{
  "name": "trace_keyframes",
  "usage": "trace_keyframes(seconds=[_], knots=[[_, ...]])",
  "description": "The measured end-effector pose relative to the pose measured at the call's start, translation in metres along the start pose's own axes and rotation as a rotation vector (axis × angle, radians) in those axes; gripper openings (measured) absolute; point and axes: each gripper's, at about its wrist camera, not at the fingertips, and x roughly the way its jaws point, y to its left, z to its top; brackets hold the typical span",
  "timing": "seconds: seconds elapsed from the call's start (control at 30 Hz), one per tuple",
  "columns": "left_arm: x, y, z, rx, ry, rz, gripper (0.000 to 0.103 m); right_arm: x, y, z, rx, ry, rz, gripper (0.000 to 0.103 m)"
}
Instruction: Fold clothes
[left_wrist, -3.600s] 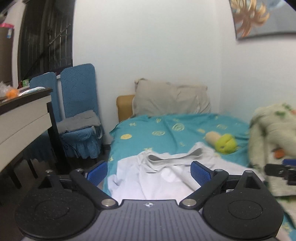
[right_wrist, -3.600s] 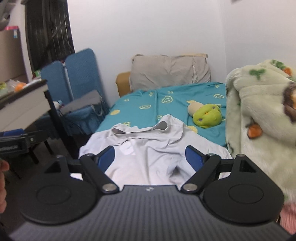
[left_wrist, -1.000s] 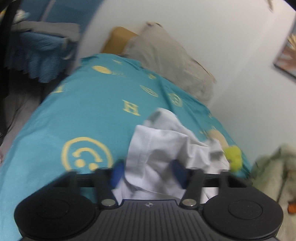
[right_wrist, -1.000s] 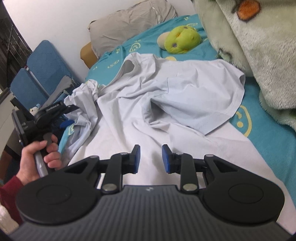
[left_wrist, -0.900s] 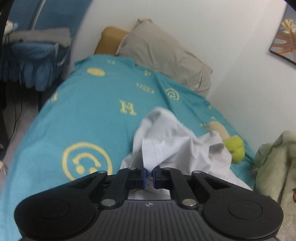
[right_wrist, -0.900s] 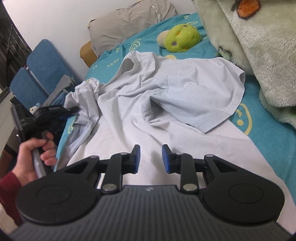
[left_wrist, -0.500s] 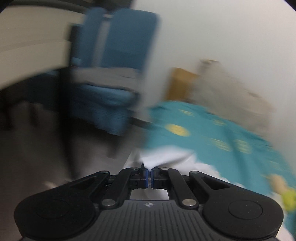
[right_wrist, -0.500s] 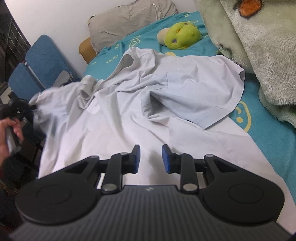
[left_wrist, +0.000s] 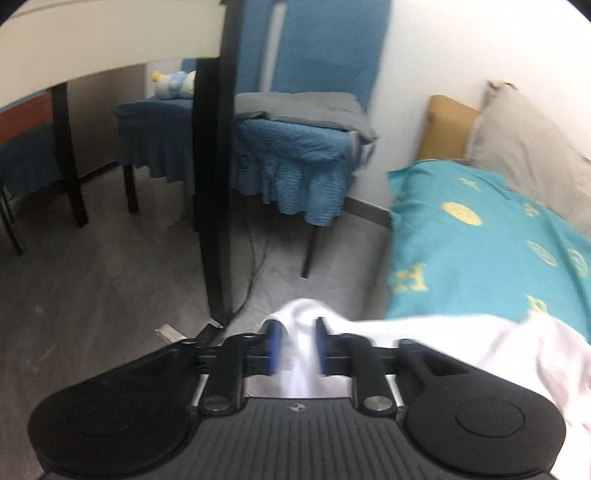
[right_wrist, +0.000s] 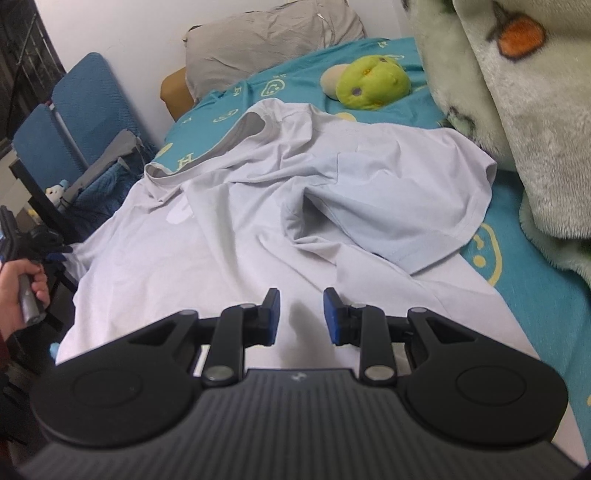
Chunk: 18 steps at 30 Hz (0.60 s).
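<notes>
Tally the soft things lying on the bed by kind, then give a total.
T-shirt: 1
Pillow: 1
Green plush toy: 1
Fleece blanket: 1
Total: 4

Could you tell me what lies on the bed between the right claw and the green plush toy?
The white T-shirt, spread out and wrinkled, fills nearly the whole stretch from the right claw up to the green plush toy; this shows in the right wrist view.
</notes>
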Motion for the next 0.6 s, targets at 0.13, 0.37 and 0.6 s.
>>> trace_keyframes(seconds=[0.13,0.37,0.6], knots=[[-0.064,0.0,-0.037,0.038,0.044,-0.092,0.064,-0.008,0.002,0.003,-0.007,-0.024,0.007,0.03],[-0.188,0.03,-0.133,0.048,0.345,-0.241,0.069,-0.039,0.0,0.009,0.007,-0.088,0.022,0.03],[-0.261,0.052,-0.206,0.23,0.538,-0.106,0.069,-0.084,-0.003,0.008,0.038,-0.142,0.054,0.03]])
